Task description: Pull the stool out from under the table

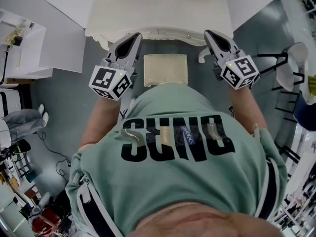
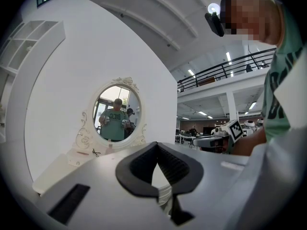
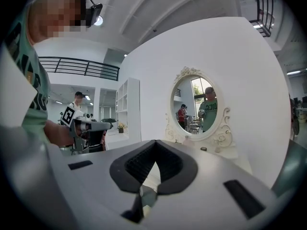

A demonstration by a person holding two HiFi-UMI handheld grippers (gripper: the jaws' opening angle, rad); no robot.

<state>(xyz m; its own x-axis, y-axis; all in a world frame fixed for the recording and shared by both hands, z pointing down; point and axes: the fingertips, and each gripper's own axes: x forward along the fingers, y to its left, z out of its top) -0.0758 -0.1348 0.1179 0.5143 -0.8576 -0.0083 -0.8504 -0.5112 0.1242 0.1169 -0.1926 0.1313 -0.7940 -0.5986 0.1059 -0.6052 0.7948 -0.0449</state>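
The stool [image 1: 165,69] shows its square cream seat just in front of the white dressing table [image 1: 158,14], near the table's front edge. My left gripper [image 1: 134,37] is held up to the left of the seat, shut and empty. My right gripper [image 1: 211,34] is raised to the right of it, also shut with nothing in it. In the left gripper view the left gripper [image 2: 157,146] points level at the table's oval mirror [image 2: 116,111]. The right gripper [image 3: 155,145] points toward that mirror [image 3: 197,104] too. The stool's legs are hidden.
A white shelf unit [image 1: 29,48] stands at the left on the grey floor. A black-framed stand [image 1: 286,78] is at the right. Cables and clutter lie at the lower left [image 1: 29,196]. Another person [image 3: 78,99] stands far back in the room.
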